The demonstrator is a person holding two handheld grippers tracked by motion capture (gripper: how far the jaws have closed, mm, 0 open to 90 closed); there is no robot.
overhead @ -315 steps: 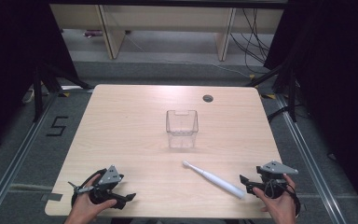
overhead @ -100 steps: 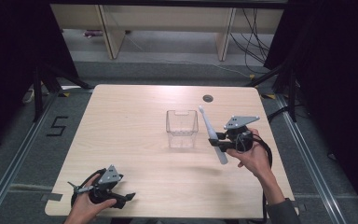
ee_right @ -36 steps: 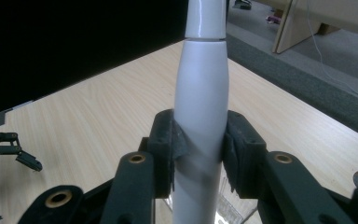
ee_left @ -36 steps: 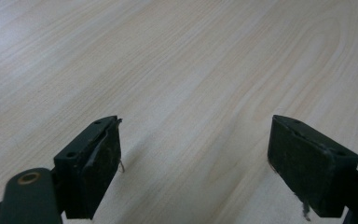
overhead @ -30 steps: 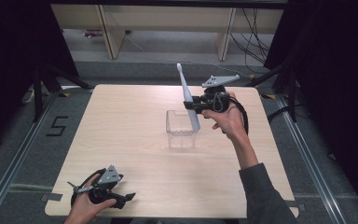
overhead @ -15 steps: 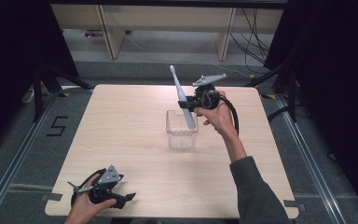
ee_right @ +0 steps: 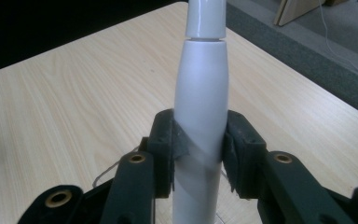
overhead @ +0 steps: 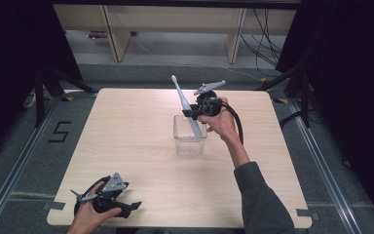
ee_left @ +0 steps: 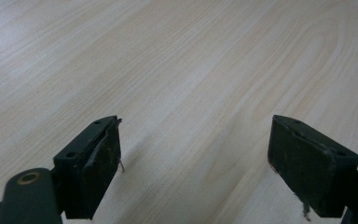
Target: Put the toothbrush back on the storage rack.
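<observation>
Numeral "5" [overhead: 59,132] beside table [overhead: 126,126]

Just a light wood-grain table [overhead: 141,146] with rounded corners sitting on a grey floor [overhead: 19,161], and directly on it there's a clear square container [overhead: 190,141] around the middle, plus the left gripper [overhead: 108,197] resting by the near-left edge.

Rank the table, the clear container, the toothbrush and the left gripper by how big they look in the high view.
1. Table, by far.
2. Toothbrush and clear container: the brush longer, the container bulkier, so no firm order.
3. Left gripper looks similar, but sits nearer the camera, so unsure.
</observation>
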